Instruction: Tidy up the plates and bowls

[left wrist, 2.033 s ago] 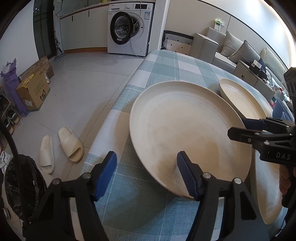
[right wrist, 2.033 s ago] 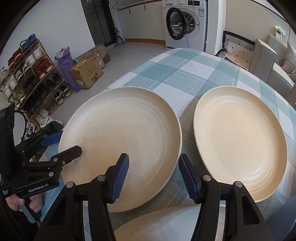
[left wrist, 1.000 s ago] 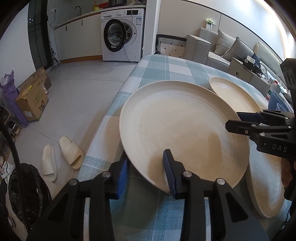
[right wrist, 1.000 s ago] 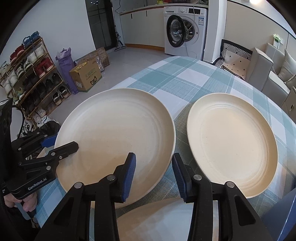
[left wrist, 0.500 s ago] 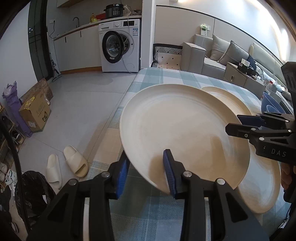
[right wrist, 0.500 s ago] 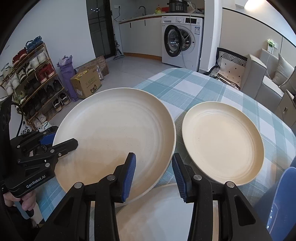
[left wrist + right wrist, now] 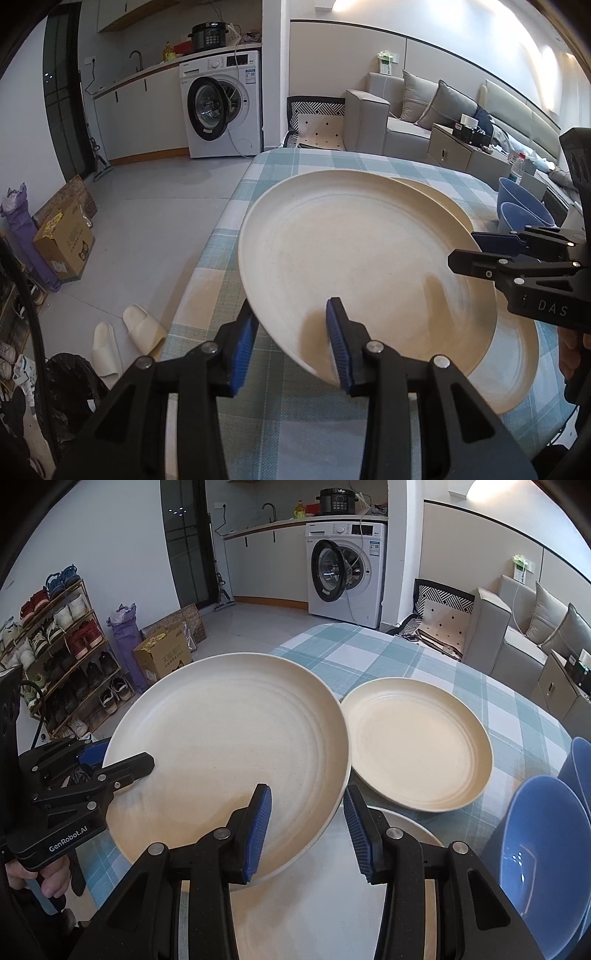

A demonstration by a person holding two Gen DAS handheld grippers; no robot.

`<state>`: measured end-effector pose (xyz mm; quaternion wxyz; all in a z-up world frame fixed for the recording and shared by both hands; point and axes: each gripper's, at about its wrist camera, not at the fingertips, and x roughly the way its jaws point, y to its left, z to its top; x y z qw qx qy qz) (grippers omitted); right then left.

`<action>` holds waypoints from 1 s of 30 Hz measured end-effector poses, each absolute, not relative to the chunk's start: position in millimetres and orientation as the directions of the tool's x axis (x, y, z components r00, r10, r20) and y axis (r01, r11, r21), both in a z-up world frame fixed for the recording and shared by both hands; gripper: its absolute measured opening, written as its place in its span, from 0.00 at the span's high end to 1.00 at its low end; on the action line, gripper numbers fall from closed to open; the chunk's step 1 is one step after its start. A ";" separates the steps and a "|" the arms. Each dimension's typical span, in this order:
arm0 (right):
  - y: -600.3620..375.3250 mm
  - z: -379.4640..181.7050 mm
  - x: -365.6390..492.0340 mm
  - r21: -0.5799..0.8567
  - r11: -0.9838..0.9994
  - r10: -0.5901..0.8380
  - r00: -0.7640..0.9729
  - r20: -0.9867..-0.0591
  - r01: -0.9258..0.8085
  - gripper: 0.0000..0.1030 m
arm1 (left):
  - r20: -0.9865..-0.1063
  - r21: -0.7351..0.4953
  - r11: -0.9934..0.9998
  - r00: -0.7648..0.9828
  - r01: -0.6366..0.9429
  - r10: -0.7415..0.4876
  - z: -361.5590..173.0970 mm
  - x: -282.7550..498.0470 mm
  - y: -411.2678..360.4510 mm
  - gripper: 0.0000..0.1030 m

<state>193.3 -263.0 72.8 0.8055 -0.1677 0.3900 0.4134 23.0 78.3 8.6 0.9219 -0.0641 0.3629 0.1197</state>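
Plates are your job, and the large round cream plate (image 7: 354,266) is now off the checked teal-and-white tablecloth (image 7: 280,413). In the left wrist view your left gripper (image 7: 291,345) is closed on the near rim, one blue pad under it and one over. Two seconds ago those pads stood wide apart and the plate lay flat; now it is tilted and hangs over a second cream plate (image 7: 517,354) lying on the cloth. I judge that stacking comes next. Your right gripper (image 7: 476,251) sits at the plate's far edge; I cannot tell from here if it grips.

In the right wrist view the right gripper (image 7: 306,827) has narrowed and straddles the rim of the lifted plate (image 7: 229,746), yet a gap shows at the right pad. A third cream plate (image 7: 417,746) lies apart on the cloth, and two blue bowls (image 7: 546,845) stand at the right
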 end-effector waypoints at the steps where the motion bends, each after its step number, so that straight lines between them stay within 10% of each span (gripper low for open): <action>1: -265.9 74.2 191.7 0.051 0.605 0.535 0.358 -0.765 -0.795 0.59 | -0.682 -0.029 0.965 0.711 -0.261 0.172 9.9 22.5 75.8 0.63; 30: -340.9 81.0 167.5 0.054 0.696 0.500 0.430 -0.752 -0.716 0.59 | -0.677 -0.010 0.993 0.731 -0.120 0.082 10.0 21.8 21.4 0.61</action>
